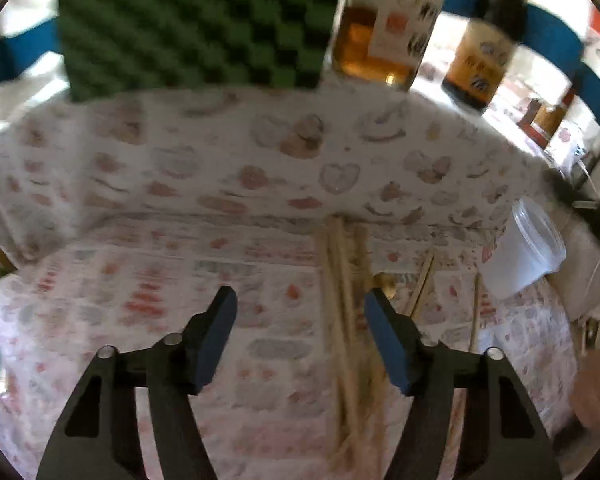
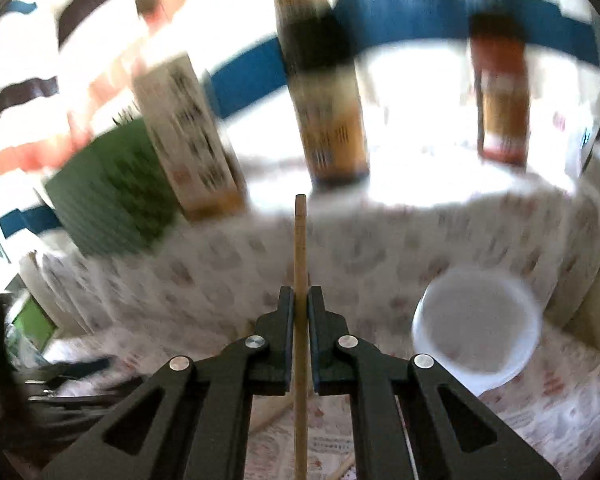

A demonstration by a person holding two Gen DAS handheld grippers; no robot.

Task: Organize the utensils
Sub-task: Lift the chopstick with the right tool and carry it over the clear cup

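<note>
R gripper [image 2: 300, 300]: black fingers clamped on a single thin round wooden chopstick [image 2: 300, 240]. Stick runs lengthwise between the pads, long axis along the gripper's line, blunt squared tip pointing fwd and away from cam, past the fingertips. It is lifted clear of the floral-print white tablecloth [image 2: 380, 248].

L gripper [image 1: 300, 300]: blue-padded fingers apart, nothing betw. them; hangs over the cloth. Bundle of pale wooden chopsticks [image 1: 340, 300] lies flat on the cloth just inside the R-side pad, long axes running near-to-far, roughly parallel. A few loose sticks [image 1: 422, 280] lie just R of the bundle, slightly skewed.

Translucent round plastic cup [image 2: 476, 320], smooth wall, mouth open twd the R cam, sits R of the held stick.

Behind: green egg-crate foam block [image 1: 196, 24], bumpy texture; amber glass bottle w/ paper label [image 1: 384, 28]; dark-necked bottle w/ yellow label [image 1: 488, 40]. Both views motion-blurred.
</note>
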